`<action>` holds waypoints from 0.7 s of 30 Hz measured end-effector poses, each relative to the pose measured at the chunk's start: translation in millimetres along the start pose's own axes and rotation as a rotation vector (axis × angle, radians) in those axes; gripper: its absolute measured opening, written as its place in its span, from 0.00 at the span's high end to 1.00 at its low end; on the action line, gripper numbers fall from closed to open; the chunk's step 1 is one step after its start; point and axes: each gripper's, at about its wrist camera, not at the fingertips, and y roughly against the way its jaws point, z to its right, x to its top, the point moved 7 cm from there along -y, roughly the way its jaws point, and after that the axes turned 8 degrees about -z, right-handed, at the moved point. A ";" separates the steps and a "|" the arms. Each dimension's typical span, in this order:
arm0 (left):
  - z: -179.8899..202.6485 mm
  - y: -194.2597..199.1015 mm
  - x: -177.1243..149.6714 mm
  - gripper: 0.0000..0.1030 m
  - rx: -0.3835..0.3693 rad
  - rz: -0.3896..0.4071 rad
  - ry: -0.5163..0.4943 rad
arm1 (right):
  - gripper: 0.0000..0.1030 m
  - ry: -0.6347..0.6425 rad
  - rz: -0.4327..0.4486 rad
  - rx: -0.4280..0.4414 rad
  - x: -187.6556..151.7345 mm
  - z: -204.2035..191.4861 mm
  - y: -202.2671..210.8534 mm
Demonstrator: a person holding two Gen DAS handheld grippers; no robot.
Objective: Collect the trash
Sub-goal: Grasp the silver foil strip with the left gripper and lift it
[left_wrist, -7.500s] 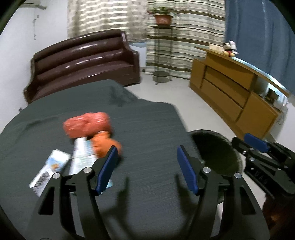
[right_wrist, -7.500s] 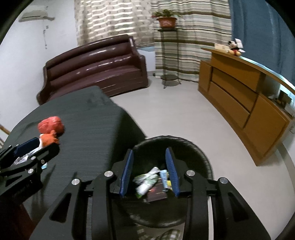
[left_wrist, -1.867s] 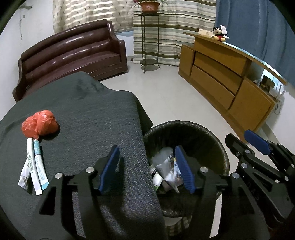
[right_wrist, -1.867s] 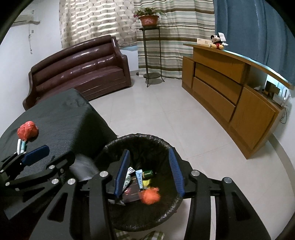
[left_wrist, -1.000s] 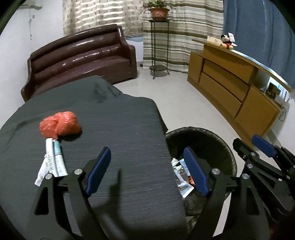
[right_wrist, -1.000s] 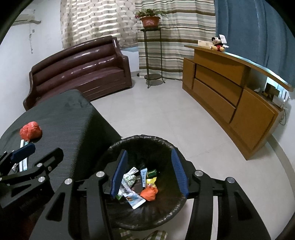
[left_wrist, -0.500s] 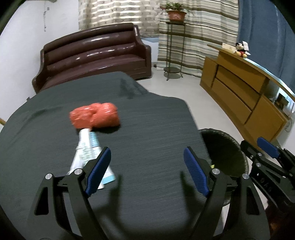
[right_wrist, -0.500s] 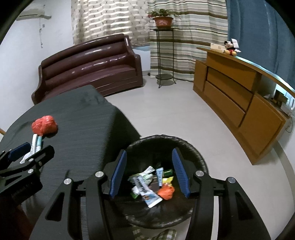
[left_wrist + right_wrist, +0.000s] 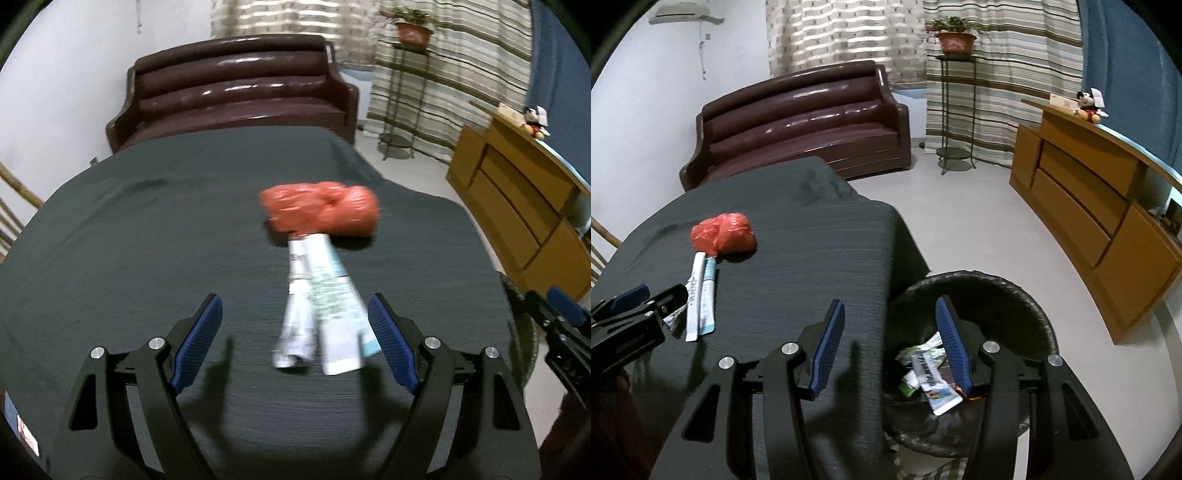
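Blue-padded left gripper, spread and empty, should have straddled the white wrappers at two o'clock; right gripper hung parted, empty.

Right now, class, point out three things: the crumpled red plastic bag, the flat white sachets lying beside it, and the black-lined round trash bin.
crumpled red plastic bag (image 9: pixel 319 208): left wrist view, middle of the bag.
flat white sachets (image 9: pixel 325 295): left wrist view, printed middle.
black-lined round trash bin (image 9: pixel 1004 291): right wrist view, far inner wall.

Dim indoor light; glare streaks the sofa, the left view smears with motion (fisheye edges bend, corners black).
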 end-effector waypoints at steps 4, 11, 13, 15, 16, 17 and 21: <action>-14.0 -2.5 1.7 0.24 0.007 -0.009 0.018 | 0.50 0.015 -0.007 0.012 0.2 -9.8 -2.8; -14.4 -8.8 -0.3 0.35 -0.010 -0.039 -0.005 | 0.50 0.033 -0.015 0.025 3.7 -25.0 -6.4; -15.3 -12.8 -2.1 0.39 -0.028 -0.062 -0.003 | 0.50 0.034 -0.015 0.028 4.8 -26.8 -6.6; -14.5 -14.4 -0.5 0.40 -0.037 -0.072 -0.002 | 0.50 0.035 -0.017 0.032 4.9 -28.7 -7.5; -14.0 -15.1 0.1 0.41 -0.037 -0.075 -0.005 | 0.50 0.035 -0.019 0.034 4.8 -29.8 -8.0; -13.8 -16.1 -0.1 0.43 -0.040 -0.081 -0.007 | 0.50 0.036 -0.022 0.038 4.4 -31.5 -8.7; -11.2 -21.3 1.7 0.46 -0.057 -0.101 -0.008 | 0.50 0.035 -0.029 0.047 4.2 -34.9 -10.8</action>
